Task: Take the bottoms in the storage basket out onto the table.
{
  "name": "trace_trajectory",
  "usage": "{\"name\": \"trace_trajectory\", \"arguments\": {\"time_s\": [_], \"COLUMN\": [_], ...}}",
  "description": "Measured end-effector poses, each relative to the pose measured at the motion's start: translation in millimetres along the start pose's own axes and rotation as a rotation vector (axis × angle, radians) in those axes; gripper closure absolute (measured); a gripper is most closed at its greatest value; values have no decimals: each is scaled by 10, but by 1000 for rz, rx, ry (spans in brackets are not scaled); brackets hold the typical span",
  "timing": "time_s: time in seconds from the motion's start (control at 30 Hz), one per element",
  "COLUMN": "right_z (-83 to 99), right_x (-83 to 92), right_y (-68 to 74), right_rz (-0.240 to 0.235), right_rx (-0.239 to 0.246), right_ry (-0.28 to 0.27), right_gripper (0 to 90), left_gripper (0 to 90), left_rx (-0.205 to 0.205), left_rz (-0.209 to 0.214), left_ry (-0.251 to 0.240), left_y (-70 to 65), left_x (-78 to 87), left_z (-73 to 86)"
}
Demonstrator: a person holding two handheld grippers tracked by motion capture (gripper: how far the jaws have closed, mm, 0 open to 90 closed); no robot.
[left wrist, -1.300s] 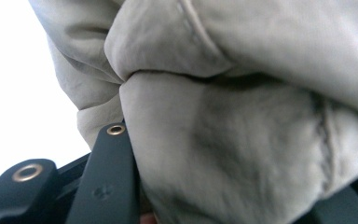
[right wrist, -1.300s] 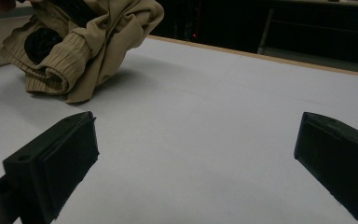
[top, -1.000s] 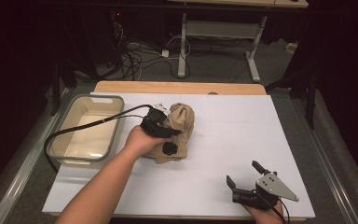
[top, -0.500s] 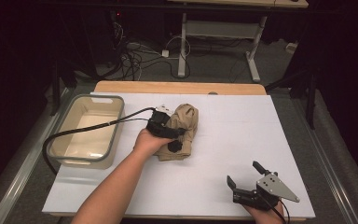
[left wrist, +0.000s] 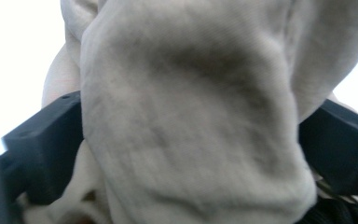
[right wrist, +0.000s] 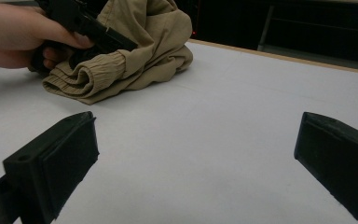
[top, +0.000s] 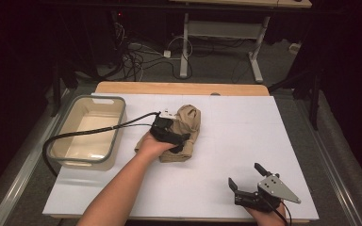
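the left gripper [top: 181, 141] lies on the bunched tan cloth [top: 188, 123] in the middle of the white table [top: 245, 136]; its jaws have just been opening, wide now, with cloth between them; the right gripper [top: 246, 177] rests open near the front edge, well apart.

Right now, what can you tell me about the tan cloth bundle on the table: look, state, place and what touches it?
The tan cloth bundle is soft woven fabric, crumpled into a loose heap, with a ribbed cuff or waistband showing at its near edge. It lies on the white table cover, right of the grey-rimmed tub and apart from it. The left gripper is on it; its jaws have just been opening and stand wide, a fold of cloth bulging between them.
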State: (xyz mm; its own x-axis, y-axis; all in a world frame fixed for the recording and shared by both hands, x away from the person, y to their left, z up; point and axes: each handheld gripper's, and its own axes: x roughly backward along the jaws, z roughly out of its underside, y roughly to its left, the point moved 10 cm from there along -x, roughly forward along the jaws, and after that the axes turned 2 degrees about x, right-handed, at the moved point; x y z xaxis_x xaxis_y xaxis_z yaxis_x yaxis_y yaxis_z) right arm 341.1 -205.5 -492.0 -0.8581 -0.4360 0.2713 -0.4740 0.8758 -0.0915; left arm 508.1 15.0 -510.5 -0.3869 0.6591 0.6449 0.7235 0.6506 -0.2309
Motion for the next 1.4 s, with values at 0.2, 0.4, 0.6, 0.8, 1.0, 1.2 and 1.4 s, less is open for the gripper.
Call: {"name": "trace_trajectory", "arguments": {"time_s": [0.2,0.4,0.6,0.8,1.0,1.2,1.4], "right_z": [17,36,38,32,28,15,5], "right_x": [-10,-24,-30,-37,-36,-42,-46], "right_y": [4,11,21,30,26,30,33], "right_rz": [-3,-5,-6,-9,-9,-11,-12], "right_rx": [4,5,6,11,8,8,8], "right_ry": [6,13,14,14,13,10,9], "right_gripper": [5,5,5,5,5,5,5], "left_gripper": [0,0,0,0,0,0,0], "left_rx": [-26,-31,-29,-44,-25,-31,-37], "left_rz": [-15,-24,-25,-16,-9,-22,-29], "left_ry": [-24,-35,-37,-37,-92,-114,-134], "left_y": [30,48,39,-7,-32,-18,-22], "left_x": [-106,-147,-140,-57,132,325,487], "left_z": [64,79,81,60,-16,-39,-40]}}
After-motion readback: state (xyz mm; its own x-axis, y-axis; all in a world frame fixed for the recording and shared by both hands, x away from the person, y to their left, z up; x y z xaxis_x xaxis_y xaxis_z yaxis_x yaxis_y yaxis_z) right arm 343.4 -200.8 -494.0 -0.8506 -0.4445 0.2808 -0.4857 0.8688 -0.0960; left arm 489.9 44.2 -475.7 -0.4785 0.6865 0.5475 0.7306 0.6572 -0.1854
